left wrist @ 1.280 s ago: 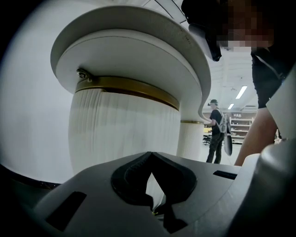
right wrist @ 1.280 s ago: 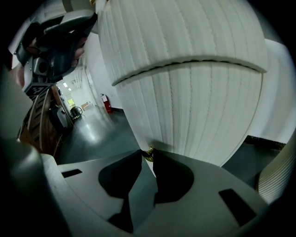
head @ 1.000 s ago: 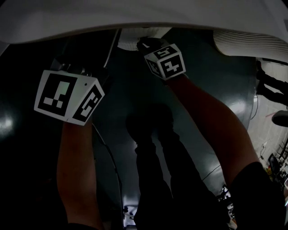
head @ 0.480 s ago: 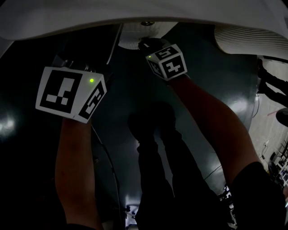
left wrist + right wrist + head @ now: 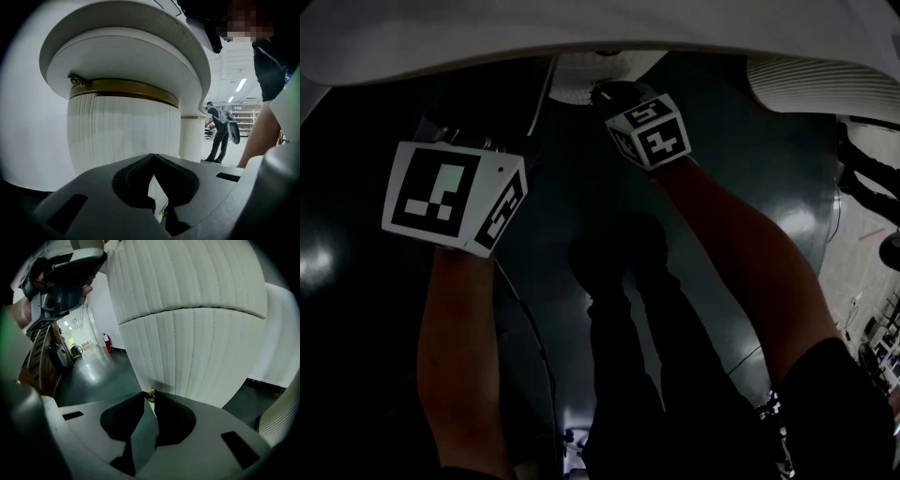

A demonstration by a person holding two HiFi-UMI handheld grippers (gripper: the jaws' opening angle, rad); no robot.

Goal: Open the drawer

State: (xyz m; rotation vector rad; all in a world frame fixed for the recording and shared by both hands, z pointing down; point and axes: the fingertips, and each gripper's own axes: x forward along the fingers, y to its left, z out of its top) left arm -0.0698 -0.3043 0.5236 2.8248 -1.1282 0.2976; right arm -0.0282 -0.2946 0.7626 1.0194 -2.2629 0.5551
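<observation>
Facing the ribbed white cabinet [image 5: 123, 136], the left gripper [image 5: 152, 158] had its jaws pressed together on nothing. The right gripper [image 5: 150, 397] was nearer, pinching the small brass knob [image 5: 150, 393] straight ahead on the curved drawer [image 5: 201, 362], low in that cabinet. Only the right gripper view showed this grip.

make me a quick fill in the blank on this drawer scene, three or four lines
1. The right gripper is shut on a small ___ knob.
2. That knob sits on a fluted drawer front whose colour is ___.
3. The left gripper has its jaws ___.
4. In the left gripper view, a person stands in the background towards the picture's ___ side.

Missing words: gold; white; shut; right
</observation>
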